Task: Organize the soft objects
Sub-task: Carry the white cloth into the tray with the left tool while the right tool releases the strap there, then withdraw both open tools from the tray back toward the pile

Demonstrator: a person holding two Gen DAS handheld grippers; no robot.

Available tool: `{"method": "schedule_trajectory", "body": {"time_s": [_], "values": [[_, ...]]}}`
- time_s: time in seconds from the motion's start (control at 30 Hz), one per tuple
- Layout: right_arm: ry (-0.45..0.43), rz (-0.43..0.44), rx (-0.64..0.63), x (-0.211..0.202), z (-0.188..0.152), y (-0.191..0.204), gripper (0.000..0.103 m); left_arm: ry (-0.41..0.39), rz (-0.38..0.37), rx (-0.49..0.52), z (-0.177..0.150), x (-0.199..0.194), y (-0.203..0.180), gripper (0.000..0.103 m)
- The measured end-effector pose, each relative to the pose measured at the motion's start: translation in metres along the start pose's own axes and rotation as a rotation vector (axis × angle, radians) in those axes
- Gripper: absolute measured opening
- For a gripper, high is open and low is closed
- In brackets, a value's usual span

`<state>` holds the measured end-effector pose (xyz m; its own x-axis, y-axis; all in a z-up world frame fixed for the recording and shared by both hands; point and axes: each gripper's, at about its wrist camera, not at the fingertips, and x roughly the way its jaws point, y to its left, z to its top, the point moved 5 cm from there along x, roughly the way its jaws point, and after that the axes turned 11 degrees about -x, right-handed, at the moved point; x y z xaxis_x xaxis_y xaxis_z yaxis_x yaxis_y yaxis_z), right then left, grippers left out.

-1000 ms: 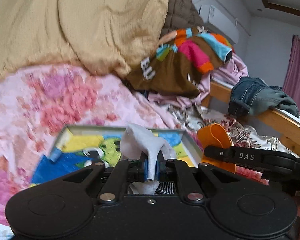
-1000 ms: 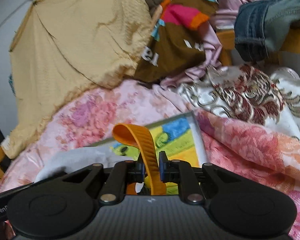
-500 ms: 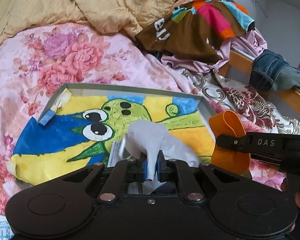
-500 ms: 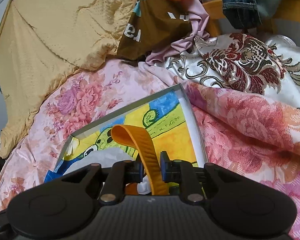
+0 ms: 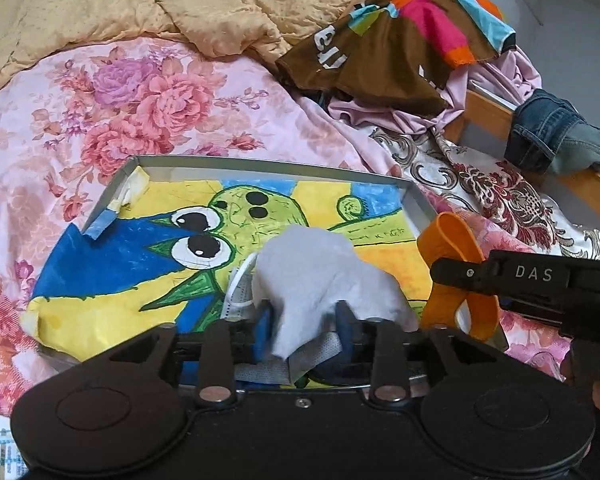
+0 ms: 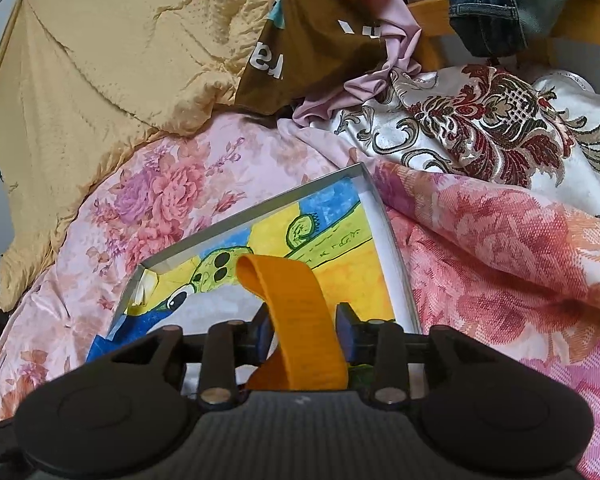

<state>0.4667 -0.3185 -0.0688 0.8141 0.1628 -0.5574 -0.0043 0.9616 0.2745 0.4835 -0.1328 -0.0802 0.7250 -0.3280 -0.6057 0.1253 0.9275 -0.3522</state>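
Note:
A shallow grey tray (image 5: 236, 160) lined with a cartoon drawing lies on the floral bedspread; it also shows in the right wrist view (image 6: 260, 208). My left gripper (image 5: 304, 328) is open over the tray's near edge, with a grey cloth (image 5: 320, 272) lying loose between its spread fingers. A white cord (image 5: 240, 280) lies by the cloth. My right gripper (image 6: 304, 330) is open too, with an orange strap (image 6: 296, 320) standing loose between its fingers. The strap (image 5: 456, 244) and right gripper also show at the right of the left wrist view.
A yellow quilt (image 5: 180, 4) is heaped at the back. A brown multicoloured shirt (image 5: 396, 48), a pink garment (image 5: 496, 84) and jeans (image 5: 552, 136) on a wooden rail (image 5: 496, 116) lie at the right. A brocade cover (image 6: 500, 128) lies right of the tray.
Both grippers have come down closer to the tray and both have opened. The grey cloth and the orange strap, gripped before, now sit loose between the spread fingers.

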Motion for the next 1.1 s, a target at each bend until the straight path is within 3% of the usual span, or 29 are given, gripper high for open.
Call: {"method": "schedule_trajectory", "body": {"time_s": [0.1, 0.3, 0.43, 0.63, 0.7, 0.9, 1.1], "values": [[0.005, 0.017, -0.003, -0.001, 0.000, 0.004, 0.046, -0.011, 0.008, -0.032, 0.003, -0.006, 0.003, 0.066], [-0.040, -0.001, -0.066, -0.017, 0.009, 0.015, 0.062, -0.053, 0.047, -0.047, 0.012, -0.027, 0.009, 0.080], [-0.078, -0.028, -0.132, -0.036, 0.016, 0.028, 0.073, -0.084, 0.070, -0.067, 0.018, -0.048, 0.013, 0.085], [-0.132, -0.002, -0.178, -0.079, 0.019, 0.045, 0.091, -0.148, 0.089, -0.084, 0.027, -0.087, 0.014, 0.090], [-0.154, 0.008, -0.184, -0.095, 0.019, 0.049, 0.095, -0.170, 0.089, -0.092, 0.028, -0.101, 0.012, 0.098], [-0.223, 0.012, -0.206, -0.145, 0.015, 0.058, 0.102, -0.230, 0.076, -0.089, 0.025, -0.142, 0.002, 0.098], [-0.275, -0.015, -0.263, -0.189, 0.004, 0.067, 0.103, -0.280, 0.071, -0.074, 0.011, -0.185, -0.003, 0.102]]}}
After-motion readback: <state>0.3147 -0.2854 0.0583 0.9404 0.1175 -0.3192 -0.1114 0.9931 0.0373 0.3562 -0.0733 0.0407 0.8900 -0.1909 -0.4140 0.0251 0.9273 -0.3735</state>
